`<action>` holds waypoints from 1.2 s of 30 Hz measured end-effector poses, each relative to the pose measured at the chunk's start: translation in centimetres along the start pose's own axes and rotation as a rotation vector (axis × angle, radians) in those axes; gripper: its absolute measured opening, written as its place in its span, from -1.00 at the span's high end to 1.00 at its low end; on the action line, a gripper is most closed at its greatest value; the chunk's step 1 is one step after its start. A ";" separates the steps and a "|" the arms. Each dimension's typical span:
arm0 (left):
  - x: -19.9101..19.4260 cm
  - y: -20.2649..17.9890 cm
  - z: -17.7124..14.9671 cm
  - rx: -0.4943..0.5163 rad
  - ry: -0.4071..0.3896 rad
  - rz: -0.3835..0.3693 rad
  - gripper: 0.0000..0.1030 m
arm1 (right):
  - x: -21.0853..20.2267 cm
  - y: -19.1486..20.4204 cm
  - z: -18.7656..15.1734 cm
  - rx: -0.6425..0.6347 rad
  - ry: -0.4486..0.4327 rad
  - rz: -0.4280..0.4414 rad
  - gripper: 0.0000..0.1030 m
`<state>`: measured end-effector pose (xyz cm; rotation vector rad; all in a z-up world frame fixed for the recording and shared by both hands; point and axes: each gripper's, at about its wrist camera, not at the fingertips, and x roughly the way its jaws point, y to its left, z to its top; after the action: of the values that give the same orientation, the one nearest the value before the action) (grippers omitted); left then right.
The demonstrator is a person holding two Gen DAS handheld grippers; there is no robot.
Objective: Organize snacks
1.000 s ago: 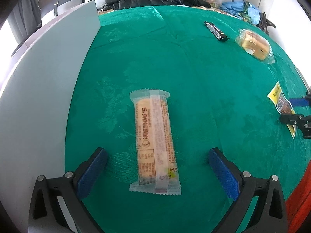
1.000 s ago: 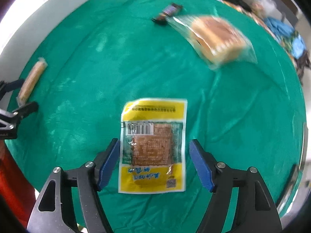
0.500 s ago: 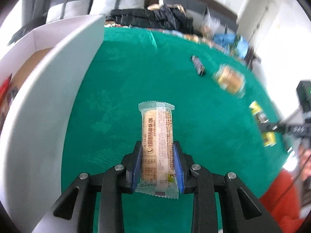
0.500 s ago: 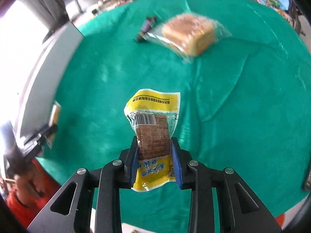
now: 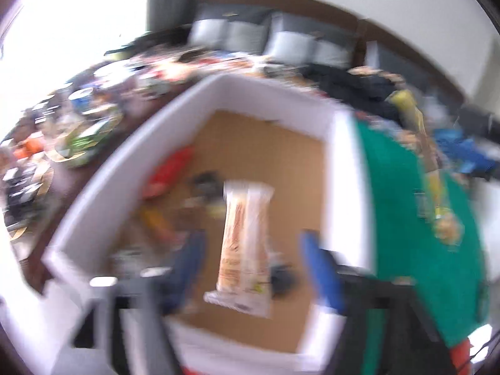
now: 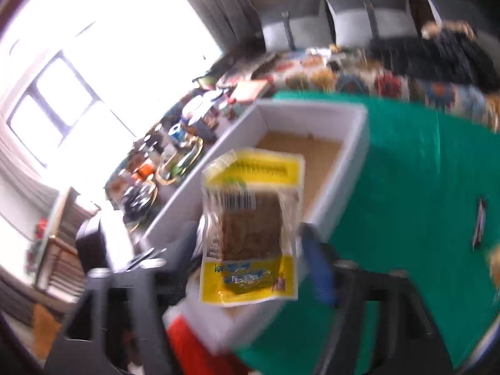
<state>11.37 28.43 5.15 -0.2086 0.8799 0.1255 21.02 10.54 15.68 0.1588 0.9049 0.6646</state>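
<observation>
Blur is spread over both wrist views. The left claw (image 5: pixel 254 268) is seen above the white box (image 5: pixel 343 168), its jaws opening, and the long biscuit pack (image 5: pixel 245 243) is caught between the parted blue pads without being pressed. The right claw (image 6: pixel 253 259) is opening too; the yellow snack packet (image 6: pixel 251 234) lies between its separated pads, over the box wall at its 12 o'clock. The green table (image 6: pixel 406 172) is spread toward 3 o'clock.
</observation>
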 end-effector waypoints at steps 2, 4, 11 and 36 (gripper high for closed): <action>-0.3 2.2 -0.9 -0.019 -0.010 0.051 -0.64 | 0.9 0.5 0.9 -0.025 -0.037 -0.085 -0.47; -0.7 3.3 -2.0 -0.050 -0.016 0.052 -0.64 | 0.2 0.3 0.6 -0.034 -0.075 -0.097 -0.47; -1.7 -2.7 -4.4 -0.038 -0.057 -0.105 -0.65 | -2.1 -9.6 -7.9 -0.100 -0.051 -0.299 -0.48; 13.2 -31.8 -13.3 0.399 0.085 -0.144 -1.00 | -13.0 -31.8 -28.1 0.166 -0.059 -0.733 -0.55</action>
<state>15.88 -5.25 -9.17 0.0964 0.9526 -0.1943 8.52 -26.38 -5.62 -0.0123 0.8819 -0.0949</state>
